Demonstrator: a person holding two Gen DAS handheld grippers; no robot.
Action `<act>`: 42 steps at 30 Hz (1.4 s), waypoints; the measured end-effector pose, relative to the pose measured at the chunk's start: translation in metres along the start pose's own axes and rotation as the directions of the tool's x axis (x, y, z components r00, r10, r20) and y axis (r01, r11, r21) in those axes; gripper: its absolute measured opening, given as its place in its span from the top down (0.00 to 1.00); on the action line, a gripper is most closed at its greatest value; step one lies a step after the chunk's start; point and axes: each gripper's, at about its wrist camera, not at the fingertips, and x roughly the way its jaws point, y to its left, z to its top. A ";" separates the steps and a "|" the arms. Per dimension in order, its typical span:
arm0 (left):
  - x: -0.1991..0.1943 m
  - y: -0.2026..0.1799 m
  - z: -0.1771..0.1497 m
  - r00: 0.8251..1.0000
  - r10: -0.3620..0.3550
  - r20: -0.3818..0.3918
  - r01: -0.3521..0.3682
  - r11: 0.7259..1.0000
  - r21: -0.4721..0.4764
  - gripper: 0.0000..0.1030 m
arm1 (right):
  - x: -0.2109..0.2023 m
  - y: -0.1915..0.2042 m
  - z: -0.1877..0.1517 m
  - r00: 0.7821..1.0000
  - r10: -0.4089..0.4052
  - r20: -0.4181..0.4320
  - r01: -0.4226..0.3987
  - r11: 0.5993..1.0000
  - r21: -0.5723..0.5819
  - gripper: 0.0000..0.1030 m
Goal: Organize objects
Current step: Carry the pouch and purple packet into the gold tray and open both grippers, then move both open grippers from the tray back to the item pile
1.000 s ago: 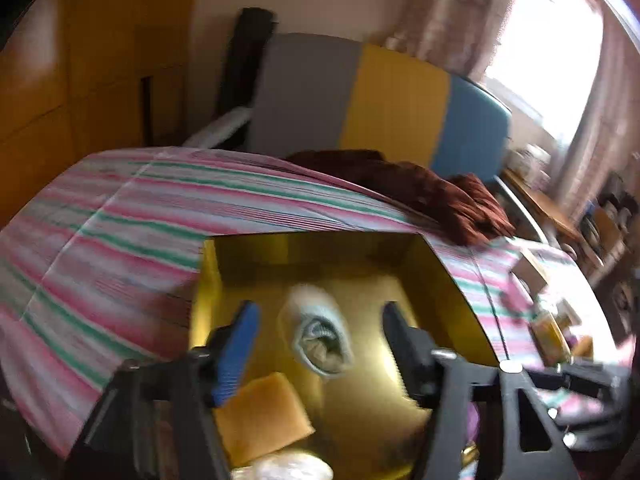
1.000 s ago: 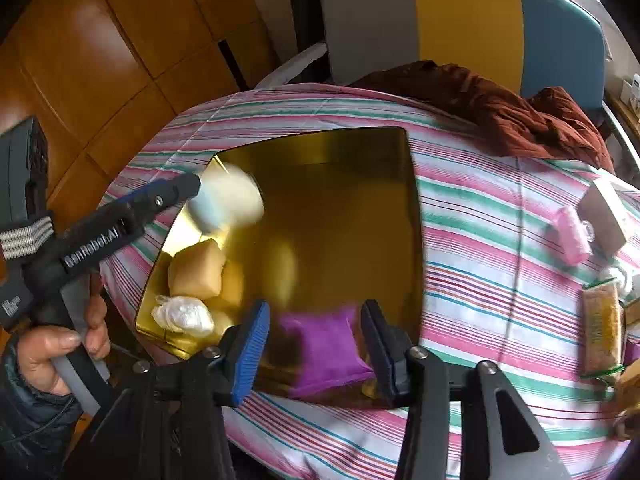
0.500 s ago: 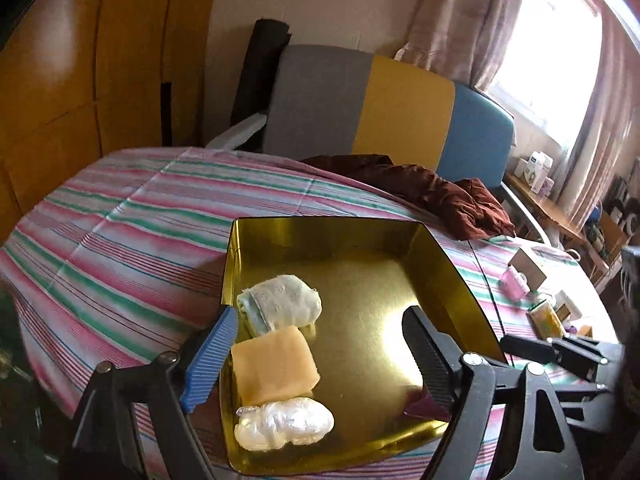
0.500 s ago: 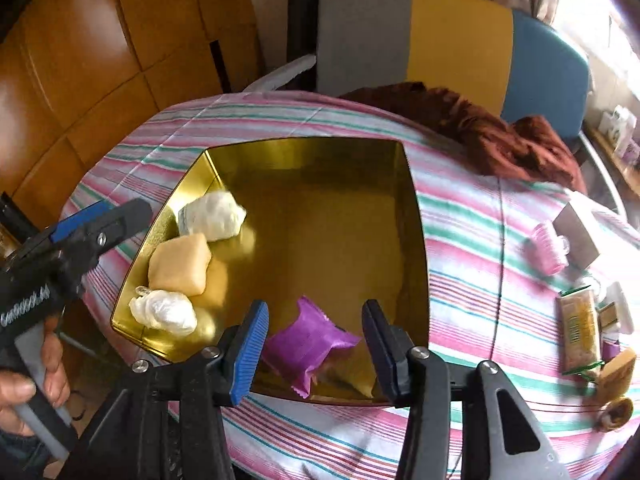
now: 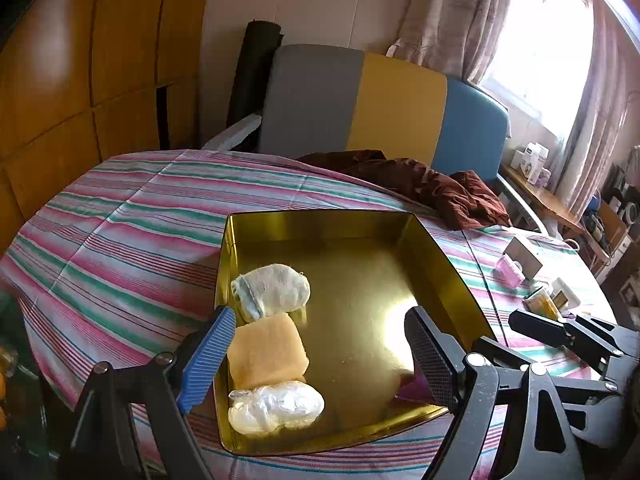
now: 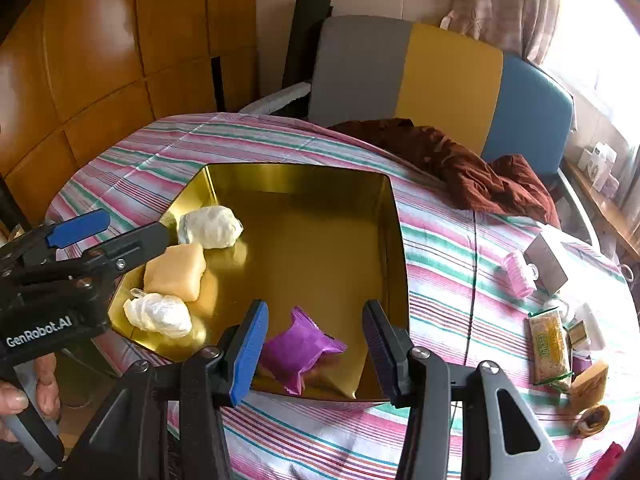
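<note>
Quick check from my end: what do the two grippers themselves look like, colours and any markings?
Both are black plastic frames with visible screws and pivot pins. Each gripper, the left and the right, carries one blue ribbed pad and one black textured pad. The left one's body reads "GenRobot.AI" in white, with a grey handle in the person's hand. No cables or sleeve show.

Purple packet (image 5: 412, 386) mostly hidden behind a gripper finger in the left view. Hand (image 6: 24, 404) cut off by the frame edge. Small items (image 6: 576, 344) too tiny to read.
</note>
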 end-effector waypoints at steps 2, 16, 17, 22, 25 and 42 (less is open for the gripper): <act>-0.001 -0.002 0.000 1.000 -0.001 0.000 0.001 1.000 0.003 0.16 | -0.003 0.001 0.000 1.000 -0.006 0.010 0.006 1.000 -0.005 0.52; -0.004 -0.008 -0.002 1.000 -0.008 0.000 0.008 1.000 0.016 0.15 | -0.018 0.004 0.000 0.998 -0.035 0.059 0.036 0.999 -0.022 0.52; -0.004 -0.009 -0.002 1.000 -0.010 -0.002 0.010 1.000 0.018 0.15 | -0.018 0.004 0.000 0.997 -0.038 0.061 0.040 0.999 -0.024 0.52; -0.003 -0.014 -0.003 1.000 -0.017 -0.011 0.017 0.999 0.032 0.15 | -0.018 0.002 -0.001 0.997 -0.046 0.062 0.047 0.999 -0.019 0.52; -0.003 -0.019 -0.004 1.000 -0.024 -0.017 0.025 0.999 0.046 0.15 | -0.017 -0.003 -0.004 0.997 -0.047 0.054 0.047 0.999 -0.008 0.52; 0.016 -0.082 -0.008 0.986 -0.132 -0.100 0.148 0.973 0.179 0.15 | -0.010 -0.124 -0.052 0.988 -0.126 -0.088 0.146 0.951 0.272 0.52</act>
